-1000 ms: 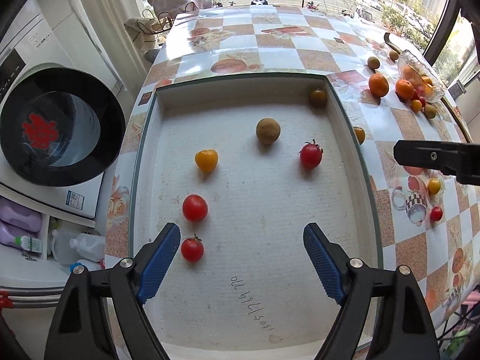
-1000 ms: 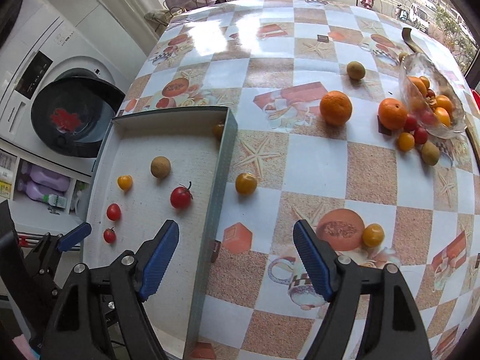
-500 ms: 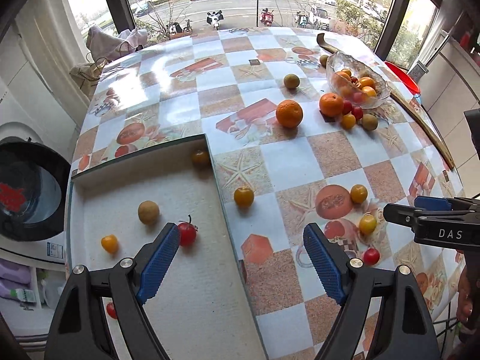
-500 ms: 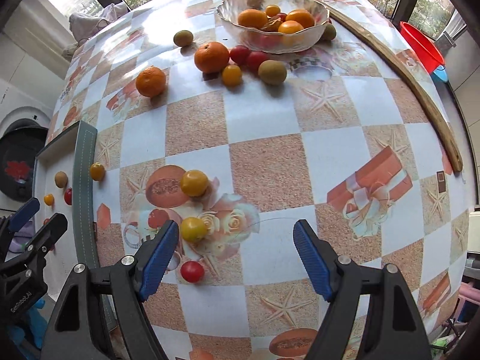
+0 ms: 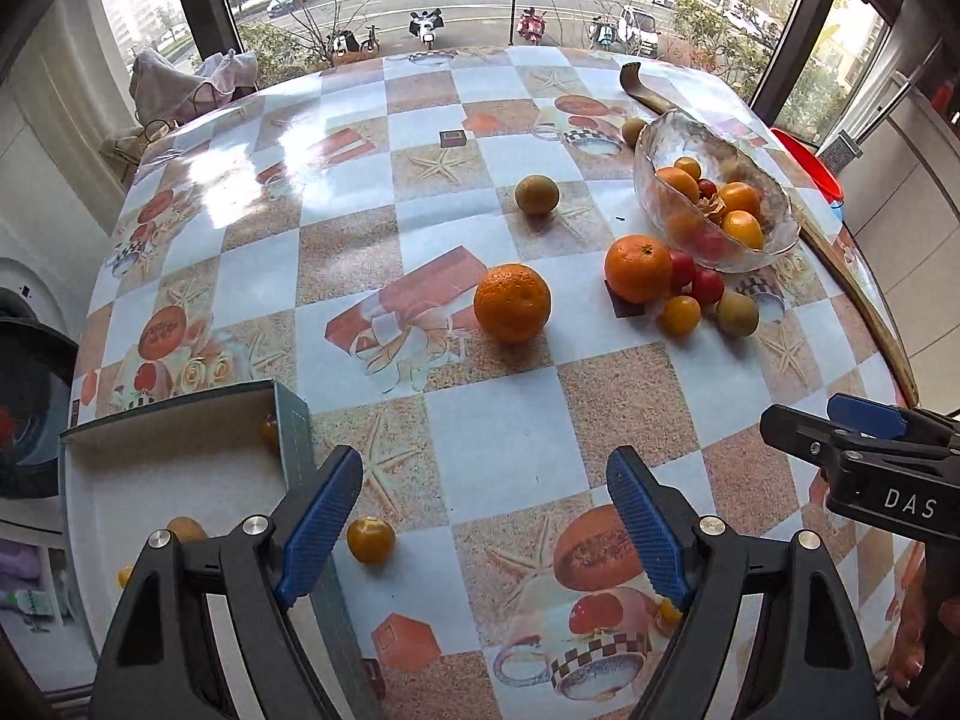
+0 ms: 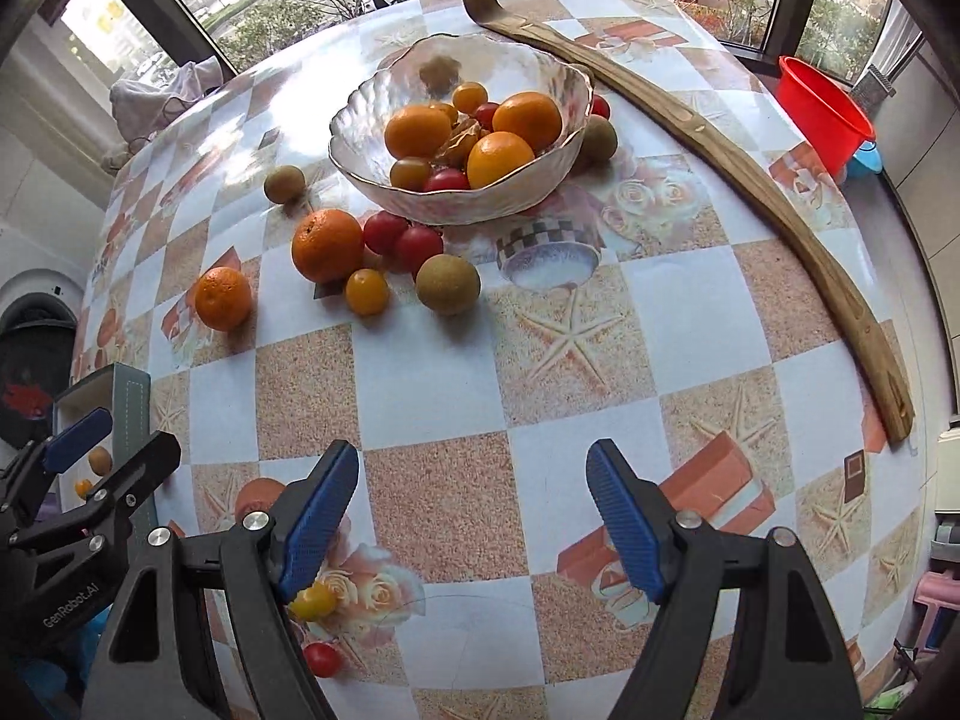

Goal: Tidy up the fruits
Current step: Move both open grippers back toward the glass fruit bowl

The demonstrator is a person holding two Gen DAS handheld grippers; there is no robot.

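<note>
A glass bowl (image 6: 543,177) holds oranges and small tomatoes; it also shows in the left wrist view (image 5: 774,240). Two oranges (image 5: 512,302) (image 5: 637,268), red tomatoes (image 6: 401,238), a yellow tomato (image 6: 366,291) and brown fruits (image 6: 448,284) lie loose beside it. A grey tray (image 5: 150,480) at the left holds several small fruits. A yellow fruit (image 5: 371,539) lies just outside the tray. My left gripper (image 5: 483,522) is open and empty above the table. My right gripper (image 6: 471,516) is open and empty; a yellow tomato (image 6: 313,600) and a red one (image 6: 321,659) lie near its left finger.
A long curved wooden piece (image 6: 750,180) lies along the table's right edge. A red basin (image 6: 825,111) sits beyond it. A washing machine (image 5: 30,396) stands left of the table. The right gripper shows at the right in the left wrist view (image 5: 864,456).
Both views have swung right and forward, from the tray toward the bowl. The bowl and loose fruits are nearer and more central. Both grippers stay open.
</note>
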